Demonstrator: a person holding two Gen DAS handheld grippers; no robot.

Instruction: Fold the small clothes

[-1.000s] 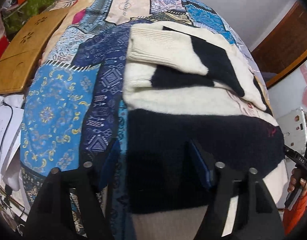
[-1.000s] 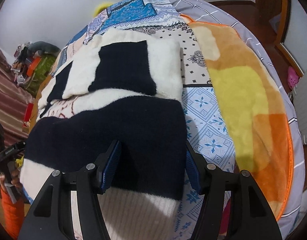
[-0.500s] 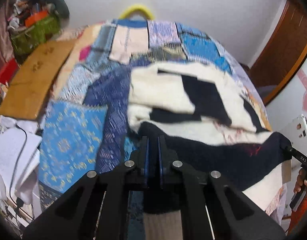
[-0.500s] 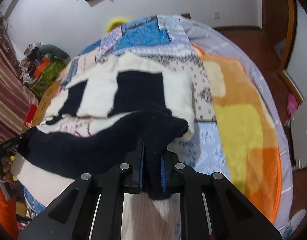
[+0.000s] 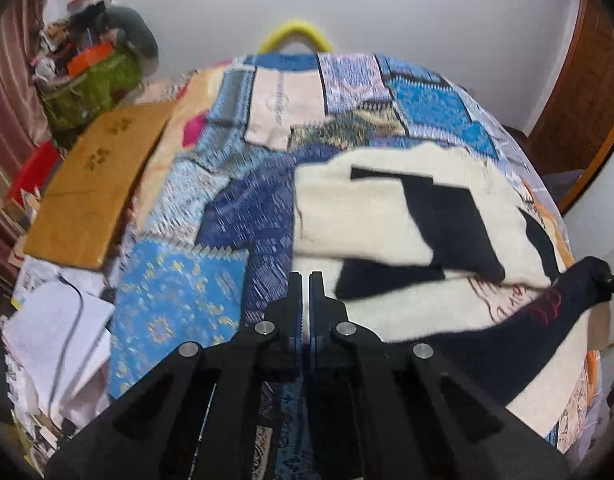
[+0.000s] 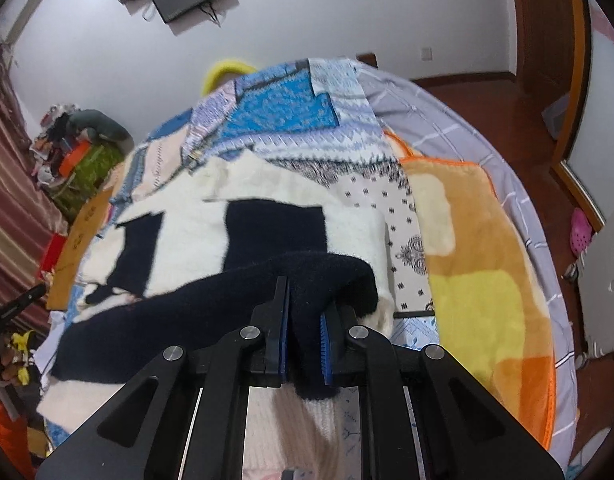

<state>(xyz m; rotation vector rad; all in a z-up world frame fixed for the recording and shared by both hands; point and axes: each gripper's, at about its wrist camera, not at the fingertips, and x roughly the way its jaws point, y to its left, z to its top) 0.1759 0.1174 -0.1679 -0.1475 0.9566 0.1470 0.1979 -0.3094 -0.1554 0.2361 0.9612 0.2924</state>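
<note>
Both claws pinched, the sweater's hem lifted off the bed.

We had the right claw (image 6: 303,322) clamped on the dark hem of the sweater (image 6: 291,224), raised at lower centre of the frame. Our left claw (image 5: 305,304) was nearly closed; we could not tell if it gripped the hem. The cream and black sweater (image 5: 391,216) lay on the patchwork quilt (image 5: 179,300) at centre right, beside an orange blanket (image 6: 479,264).
</note>
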